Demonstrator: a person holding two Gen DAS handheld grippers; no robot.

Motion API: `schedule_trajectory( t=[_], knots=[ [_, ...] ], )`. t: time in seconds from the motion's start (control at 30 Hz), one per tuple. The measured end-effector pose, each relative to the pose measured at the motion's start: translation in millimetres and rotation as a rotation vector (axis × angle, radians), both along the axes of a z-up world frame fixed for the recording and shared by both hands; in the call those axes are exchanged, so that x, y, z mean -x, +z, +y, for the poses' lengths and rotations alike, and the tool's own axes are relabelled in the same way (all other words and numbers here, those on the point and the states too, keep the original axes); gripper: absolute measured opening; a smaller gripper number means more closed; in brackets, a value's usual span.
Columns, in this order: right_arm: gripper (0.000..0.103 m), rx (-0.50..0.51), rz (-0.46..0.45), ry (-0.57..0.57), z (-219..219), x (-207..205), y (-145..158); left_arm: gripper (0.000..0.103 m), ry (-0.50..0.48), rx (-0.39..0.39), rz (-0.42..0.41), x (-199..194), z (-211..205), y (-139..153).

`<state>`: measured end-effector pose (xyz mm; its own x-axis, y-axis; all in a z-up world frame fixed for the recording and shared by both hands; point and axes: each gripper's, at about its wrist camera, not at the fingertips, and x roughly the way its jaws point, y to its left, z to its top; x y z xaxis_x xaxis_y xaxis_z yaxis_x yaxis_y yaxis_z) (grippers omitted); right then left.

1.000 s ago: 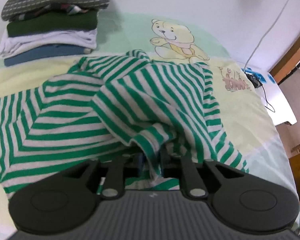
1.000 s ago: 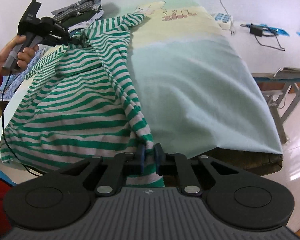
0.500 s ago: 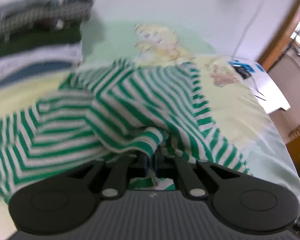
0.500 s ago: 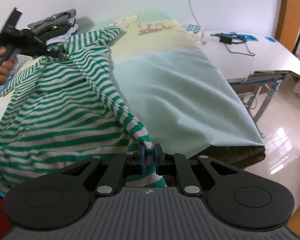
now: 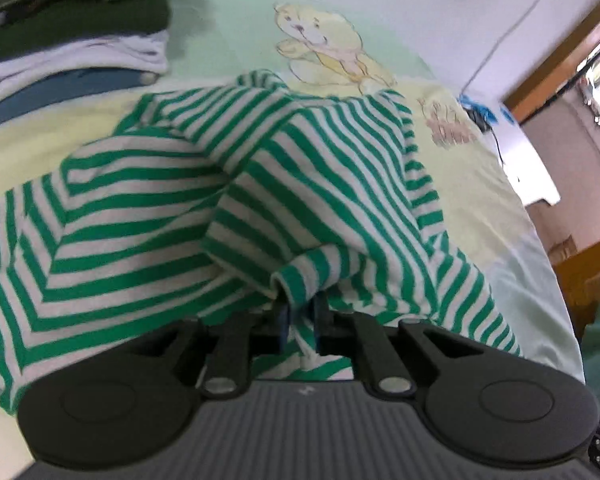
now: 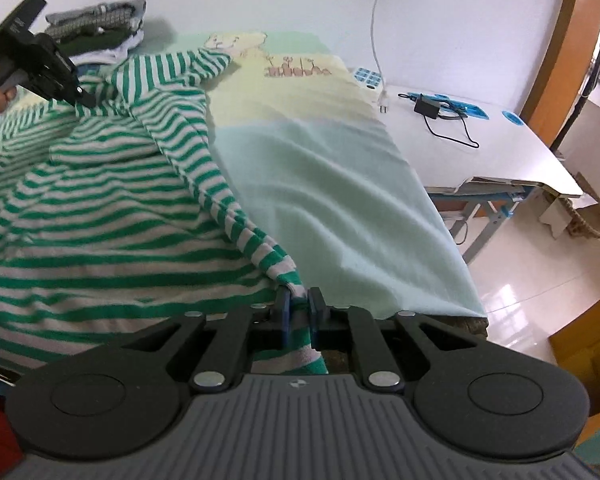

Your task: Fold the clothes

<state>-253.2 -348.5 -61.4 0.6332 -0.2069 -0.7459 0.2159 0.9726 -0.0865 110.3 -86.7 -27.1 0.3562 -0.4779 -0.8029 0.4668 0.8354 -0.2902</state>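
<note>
A bed with a bear-print sheet; on it a striped shirt; a stack of folded clothes.

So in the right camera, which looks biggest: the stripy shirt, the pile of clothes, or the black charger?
1. stripy shirt
2. pile of clothes
3. black charger
The pile and charger lie farther away, so they look smaller.

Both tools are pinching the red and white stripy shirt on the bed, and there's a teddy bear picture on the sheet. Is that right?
Almost. The stripy shirt is green and white, not red and white, as the left wrist view shows. The left tool and right tool both pinch it on the bed, and the teddy bear picture is there.
</note>
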Motion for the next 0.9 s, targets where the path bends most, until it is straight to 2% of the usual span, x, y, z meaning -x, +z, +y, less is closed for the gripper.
schedule_trajectory(
  t=[0.13,0.37,0.53,0.6,0.7,0.73,0.77,0.83,0.87,0.9],
  knots=[
    [0.009,0.042,-0.001,0.013,7,1,6,0.000,0.035,0.034,0.037,-8,12,-8],
    [0.009,0.141,-0.015,0.101,29,4,28,0.000,0.010,0.110,-0.054,-10,13,39],
    [0.009,0.100,-0.029,0.175,47,9,34,0.000,0.036,0.151,-0.077,-18,20,58],
    [0.009,0.099,-0.019,0.208,57,9,32,0.000,0.052,0.127,-0.074,-22,23,55],
    [0.009,0.117,0.030,0.226,65,10,17,0.000,0.015,0.110,0.037,-20,21,30],
    [0.009,0.119,0.046,0.228,67,10,11,0.000,0.000,0.097,0.044,-15,19,23],
    [0.009,0.120,0.062,0.228,68,11,7,0.002,-0.015,0.075,0.034,-8,16,16],
    [0.009,0.126,0.091,0.221,70,12,-2,0.030,-0.035,0.022,0.008,4,8,4],
    [0.009,0.117,0.095,0.213,70,12,-4,0.048,-0.027,0.022,0.004,5,6,-1],
    [0.009,0.108,0.098,0.205,71,12,-6,0.053,-0.019,0.021,-0.001,7,3,-6]
  ],
)
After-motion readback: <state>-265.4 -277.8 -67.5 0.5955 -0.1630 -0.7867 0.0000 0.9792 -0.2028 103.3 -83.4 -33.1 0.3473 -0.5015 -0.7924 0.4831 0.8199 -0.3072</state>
